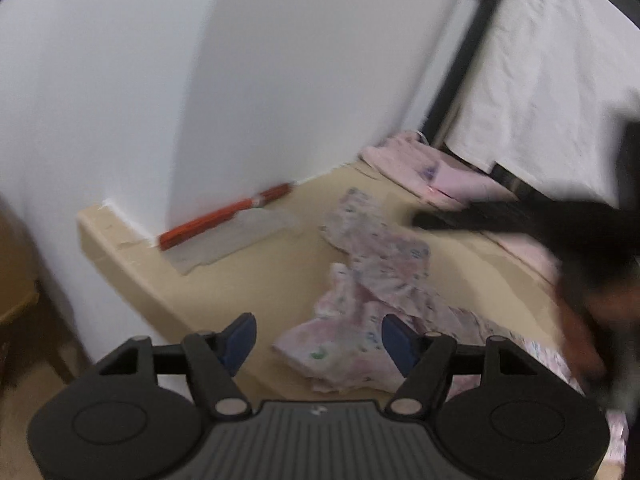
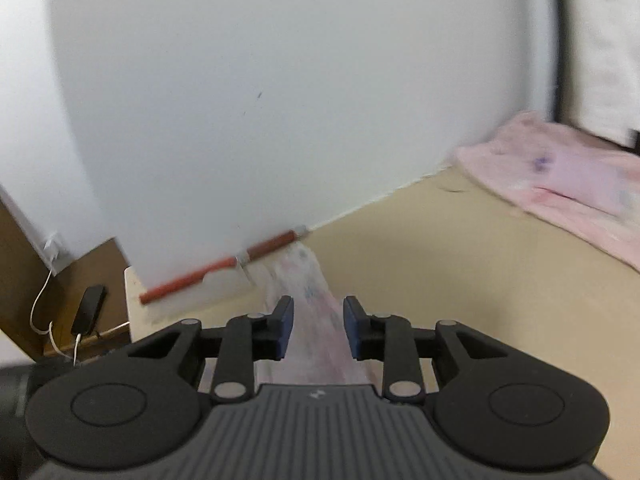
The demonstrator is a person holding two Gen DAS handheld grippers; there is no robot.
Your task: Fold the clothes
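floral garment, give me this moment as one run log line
task: fold clothes | floral garment: crumpled on table | left gripper: open above it | right gripper: open, straddling cloth | folded pink stack: back right

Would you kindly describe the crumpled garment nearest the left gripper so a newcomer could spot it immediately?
Start at the beige tabletop against the white wall. Just beyond the open left gripper lies a crumpled pale-pink patterned garment. Unlike the flat pink folded cloth in the far corner, it is rumpled and ruffled.

A crumpled pink floral garment (image 1: 372,280) lies unfolded on the beige surface (image 1: 248,280) — another pink piece (image 2: 568,176) behind.
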